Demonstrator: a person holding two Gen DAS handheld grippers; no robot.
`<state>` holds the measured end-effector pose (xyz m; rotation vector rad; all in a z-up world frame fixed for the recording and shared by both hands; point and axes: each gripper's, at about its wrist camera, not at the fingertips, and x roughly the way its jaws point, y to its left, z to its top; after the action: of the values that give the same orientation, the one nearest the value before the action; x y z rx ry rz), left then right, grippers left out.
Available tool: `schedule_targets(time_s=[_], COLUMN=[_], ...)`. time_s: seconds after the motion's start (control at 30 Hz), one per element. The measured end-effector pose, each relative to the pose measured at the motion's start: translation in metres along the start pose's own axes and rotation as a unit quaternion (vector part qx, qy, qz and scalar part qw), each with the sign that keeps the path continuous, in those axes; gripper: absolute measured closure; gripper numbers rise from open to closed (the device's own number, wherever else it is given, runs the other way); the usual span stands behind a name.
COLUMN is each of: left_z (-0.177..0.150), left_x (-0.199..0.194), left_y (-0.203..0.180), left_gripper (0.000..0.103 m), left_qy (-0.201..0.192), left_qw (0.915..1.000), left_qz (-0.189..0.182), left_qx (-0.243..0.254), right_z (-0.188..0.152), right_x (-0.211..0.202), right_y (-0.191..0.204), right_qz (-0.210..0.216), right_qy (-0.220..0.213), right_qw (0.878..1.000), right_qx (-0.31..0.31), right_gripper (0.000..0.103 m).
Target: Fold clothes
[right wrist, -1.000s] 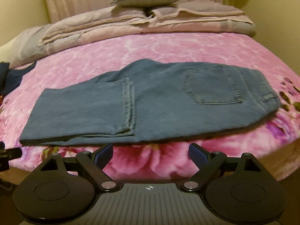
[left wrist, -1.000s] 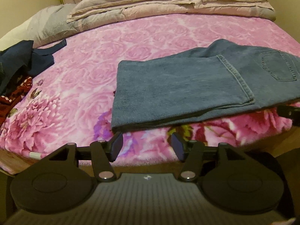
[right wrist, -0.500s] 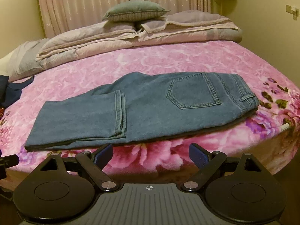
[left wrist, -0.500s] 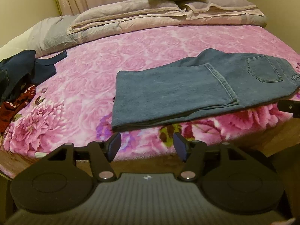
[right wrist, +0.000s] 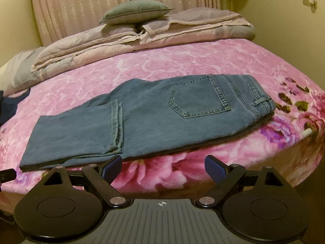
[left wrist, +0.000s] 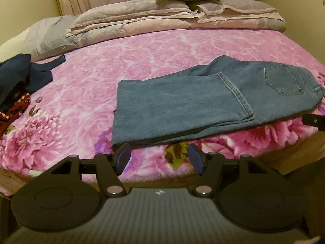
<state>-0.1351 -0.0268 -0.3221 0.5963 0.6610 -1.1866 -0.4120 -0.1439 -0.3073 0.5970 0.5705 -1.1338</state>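
Blue jeans (left wrist: 203, 105) lie flat on the pink floral bed, legs folded back so the hem lies across the thighs; they also show in the right wrist view (right wrist: 154, 118), back pocket up, waistband to the right. My left gripper (left wrist: 159, 158) is open and empty, just short of the jeans' left folded edge at the bed's front. My right gripper (right wrist: 163, 167) is open and empty, in front of the jeans' middle, off the bed's edge. Its tip shows in the left wrist view (left wrist: 313, 120).
A pile of dark blue and red clothes (left wrist: 14, 85) lies at the bed's left side. Folded quilts (left wrist: 172, 18) and a grey-green pillow (right wrist: 134, 13) lie at the bed's head before a curtain. The bed's wooden front edge (left wrist: 294, 154) is below the grippers.
Both grippers have drawn back and risen from the bed, so the jeans look farther away. The jeans have not moved. Both grippers stay open.
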Motion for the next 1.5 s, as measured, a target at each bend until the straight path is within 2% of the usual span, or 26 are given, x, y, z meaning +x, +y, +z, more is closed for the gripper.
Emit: schedule_targets(time_s=[0.07, 0.17, 0.27, 0.37, 0.4, 0.47, 0.57, 0.7, 0.77, 0.83, 0.9, 0.97, 1.03, 1.07, 1.1, 1.17, 1.23, 1.3, 1.33, 1.37, 1.43, 1.5], left_z=[0.001, 0.005, 0.011, 0.022, 0.025, 0.032, 0.040, 0.047, 0.049, 0.051, 0.052, 0.053, 0.053, 0.052, 0.051, 0.050, 0.048, 0.044, 0.042, 0.041, 0.037, 0.036], left_x=[0.004, 0.012, 0.020, 0.031, 0.036, 0.046, 0.061, 0.080, 0.086, 0.093, 0.099, 0.104, 0.107, 0.108, 0.109, 0.111, 0.115, 0.120, 0.123, 0.126, 0.129, 0.125], left_y=[0.002, 0.005, 0.009, 0.010, 0.011, 0.012, 0.012, 0.009, 0.007, 0.005, 0.008, 0.011, 0.018, 0.021, 0.024, 0.031, 0.038, 0.045, 0.049, 0.052, 0.061, 0.073], left_gripper=[0.044, 0.044, 0.044, 0.044, 0.044, 0.044, 0.044, 0.044, 0.044, 0.044, 0.044, 0.044, 0.044, 0.044, 0.044, 0.044, 0.044, 0.046, 0.047, 0.047, 0.052, 0.052], left_qy=[-0.001, 0.002, 0.005, 0.007, 0.008, 0.014, 0.023, 0.035, 0.038, 0.040, 0.043, 0.046, 0.048, 0.048, 0.048, 0.048, 0.050, 0.057, 0.062, 0.067, 0.068, 0.056], left_qw=[1.0000, 0.9997, 0.9992, 0.9990, 0.9990, 0.9987, 0.9975, 0.9952, 0.9948, 0.9943, 0.9934, 0.9917, 0.9888, 0.9871, 0.9853, 0.9809, 0.9767, 0.9731, 0.9715, 0.9700, 0.9668, 0.9647], left_qz=[-0.008, -0.018, -0.027, -0.028, -0.028, -0.027, -0.034, -0.050, -0.054, -0.056, -0.058, -0.062, -0.077, -0.086, -0.094, -0.112, -0.121, -0.124, -0.124, -0.124, -0.124, -0.123], left_qx=[-0.006, -0.016, -0.028, -0.034, -0.035, -0.041, -0.058, -0.076, -0.078, -0.081, -0.089, -0.103, -0.119, -0.126, -0.134, -0.152, -0.170, -0.186, -0.192, -0.198, -0.213, -0.226], right_z=[-0.001, -0.004, -0.005, -0.005, -0.003, 0.001, 0.009, 0.011, 0.013, 0.018, 0.023, 0.026, 0.028, 0.026, 0.025, 0.020, 0.015, 0.016, 0.017, 0.021, 0.045, 0.071], right_x=[0.004, 0.014, 0.026, 0.036, 0.039, 0.045, 0.057, 0.083, 0.093, 0.102, 0.109, 0.111, 0.109, 0.110, 0.111, 0.112, 0.112, 0.108, 0.106, 0.104, 0.100, 0.090], right_y=[-0.015, -0.053, -0.103, -0.155, -0.167, -0.191, -0.215, -0.243, -0.252, -0.257, -0.260, -0.258, -0.252, -0.250, -0.249, -0.249, -0.250, -0.248, -0.246, -0.242, -0.222, -0.188], right_qz=[0.017, 0.060, 0.090, 0.105, 0.101, 0.094, 0.079, 0.080, 0.084, 0.075, 0.072, 0.066, 0.061, 0.056, 0.053, 0.065, 0.066, 0.061, 0.057, 0.049, 0.006, -0.040], right_qy=[-0.004, -0.008, -0.015, -0.035, -0.038, -0.043, -0.050, -0.043, -0.043, -0.036, -0.034, -0.036, -0.042, -0.044, -0.045, -0.055, -0.057, -0.058, -0.059, -0.059, -0.058, -0.070], right_qw=[0.999, 0.992, 0.967, 0.926, 0.917, 0.899, 0.887, 0.856, 0.847, 0.847, 0.847, 0.855, 0.869, 0.876, 0.881, 0.877, 0.875, 0.879, 0.883, 0.889, 0.918, 0.951], right_qx=[0.030, 0.114, 0.239, 0.361, 0.384, 0.426, 0.452, 0.509, 0.523, 0.525, 0.526, 0.514, 0.489, 0.478, 0.469, 0.472, 0.476, 0.468, 0.462, 0.451, 0.392, 0.298], right_gripper=[0.012, 0.012, 0.012, 0.013, 0.013, 0.013, 0.028, 0.028, 0.029, 0.035, 0.036, 0.036, 0.048, 0.061, 0.062, 0.063, 0.073, 0.082, 0.083, 0.084, 0.086, 0.088])
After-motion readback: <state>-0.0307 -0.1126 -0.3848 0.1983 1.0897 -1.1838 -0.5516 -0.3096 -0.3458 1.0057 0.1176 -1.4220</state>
